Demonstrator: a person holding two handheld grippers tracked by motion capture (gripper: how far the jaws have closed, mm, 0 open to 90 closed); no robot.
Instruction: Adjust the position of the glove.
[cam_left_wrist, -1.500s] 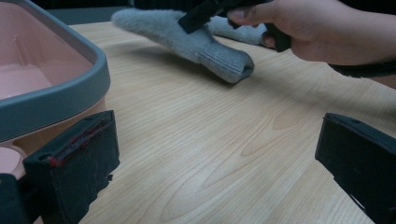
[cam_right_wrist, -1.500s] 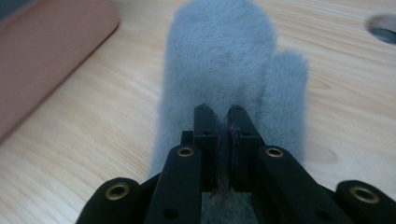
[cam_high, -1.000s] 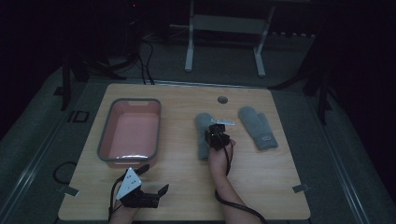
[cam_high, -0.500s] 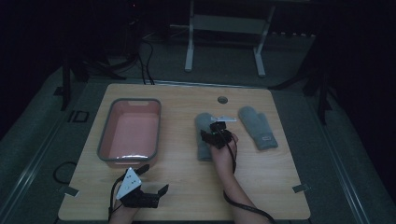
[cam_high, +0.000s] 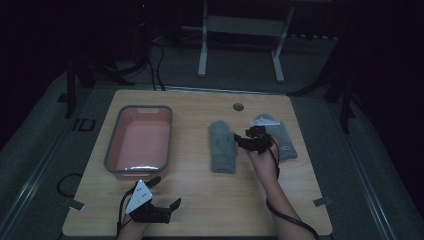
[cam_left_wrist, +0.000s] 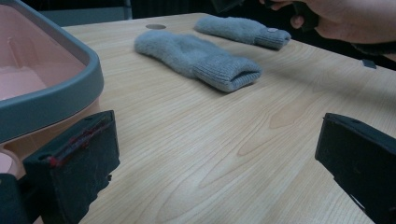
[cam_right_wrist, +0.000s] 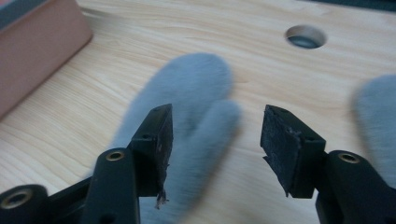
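The wooden table held a pink tub and two grey mittens, lying flat.

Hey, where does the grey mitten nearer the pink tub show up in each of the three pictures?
High view: the left mitten lies mid-table, between the pink tub and the right gripper.
Left gripper view: upper middle, cuff toward the camera.
Right gripper view: blurred, centre, behind the open jaws.
Shared landmark: the round hole in the table, just beyond the mitten's tip.

Black grippers with brass-ringed screw holes, grey triangular plates, trailing cables.
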